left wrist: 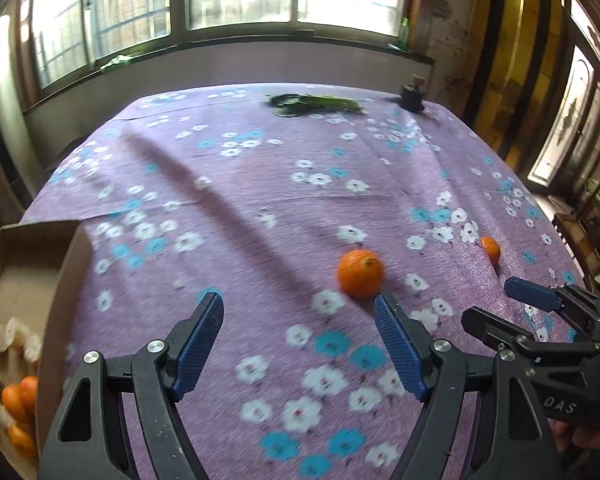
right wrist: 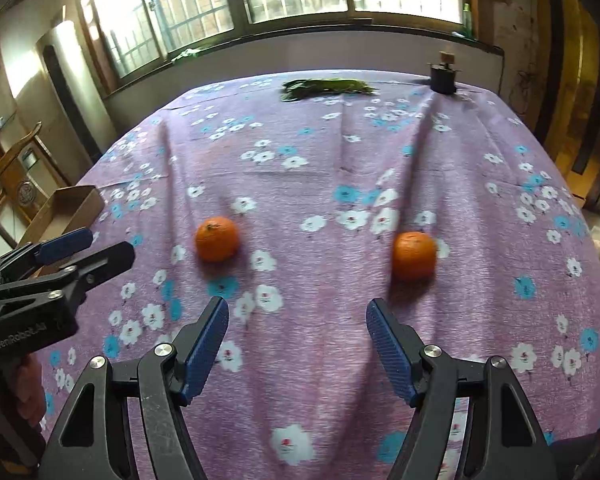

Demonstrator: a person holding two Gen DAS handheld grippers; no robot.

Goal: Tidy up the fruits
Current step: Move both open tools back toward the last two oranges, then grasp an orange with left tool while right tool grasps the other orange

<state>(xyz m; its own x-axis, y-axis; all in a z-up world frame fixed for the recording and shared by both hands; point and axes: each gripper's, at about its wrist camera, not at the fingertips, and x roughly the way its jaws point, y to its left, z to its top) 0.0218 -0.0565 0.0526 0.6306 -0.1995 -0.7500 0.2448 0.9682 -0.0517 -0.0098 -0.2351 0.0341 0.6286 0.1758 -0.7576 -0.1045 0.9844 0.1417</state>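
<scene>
Sunlit windows stand behind a table covered with a purple flowered cloth [right wrist: 340,152]. At its left edge sits an open cardboard box [left wrist: 32,264] holding several oranges [left wrist: 18,404] and some pale rounded items, too blurred to name. Two more oranges lie loose on the cloth: the left orange [right wrist: 217,238] and the right orange [right wrist: 414,255], well apart. The left gripper [left wrist: 298,342] and the right gripper [right wrist: 297,344] hover above the cloth, jaws spread with nothing between them. Green leaves [right wrist: 326,87] and a small dark pot [right wrist: 443,76] rest at the far edge.
</scene>
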